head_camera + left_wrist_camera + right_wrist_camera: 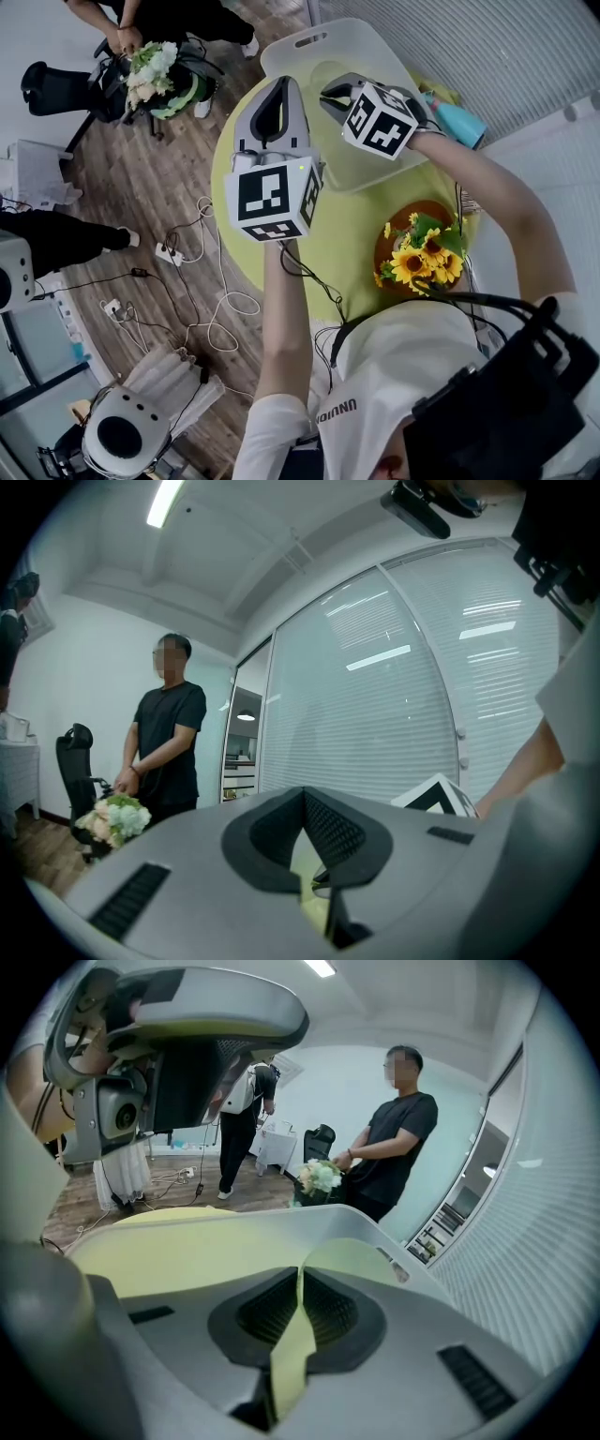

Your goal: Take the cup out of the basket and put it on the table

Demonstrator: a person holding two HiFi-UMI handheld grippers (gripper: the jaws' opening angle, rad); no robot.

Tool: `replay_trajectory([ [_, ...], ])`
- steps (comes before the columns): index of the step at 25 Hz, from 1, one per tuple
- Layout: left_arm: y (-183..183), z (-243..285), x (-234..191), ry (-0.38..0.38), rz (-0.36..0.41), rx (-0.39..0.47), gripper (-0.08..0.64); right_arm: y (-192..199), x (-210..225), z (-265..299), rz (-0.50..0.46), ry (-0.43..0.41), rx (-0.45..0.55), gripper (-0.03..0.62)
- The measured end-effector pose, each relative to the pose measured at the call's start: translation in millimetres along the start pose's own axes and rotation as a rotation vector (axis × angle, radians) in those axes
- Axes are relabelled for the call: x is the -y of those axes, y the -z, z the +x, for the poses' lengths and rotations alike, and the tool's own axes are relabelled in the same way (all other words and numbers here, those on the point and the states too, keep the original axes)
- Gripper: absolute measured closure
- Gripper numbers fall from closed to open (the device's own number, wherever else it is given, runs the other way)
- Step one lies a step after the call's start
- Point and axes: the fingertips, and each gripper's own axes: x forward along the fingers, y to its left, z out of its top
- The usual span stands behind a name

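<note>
The white plastic basket (309, 56) stands at the far edge of the round yellow-green table (347, 244); I see nothing inside it. A light-blue cup (461, 124) shows just outside the basket's right side, partly hidden behind the right hand. My right gripper (326, 94) hovers over the basket's near part, tilted down, its jaws shut with nothing between them. The right gripper view shows the basket's rim (234, 1215) just past my right gripper (300, 1271). My left gripper (283, 84) is held level at the basket's near-left corner, its jaws shut and empty (305, 794).
A brown bowl of sunflowers (422, 253) sits on the table near me, right of centre. Cables and a power strip (169, 253) lie on the wooden floor to the left. A person (164, 733) stands by an office chair with a bouquet (155, 70).
</note>
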Motion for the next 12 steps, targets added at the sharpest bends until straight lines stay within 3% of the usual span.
replay_trajectory([
  [12,2,-7,6,-0.016,-0.008,0.003,0.548,-7,-1,-15,-0.002,0.027,0.052,0.558],
])
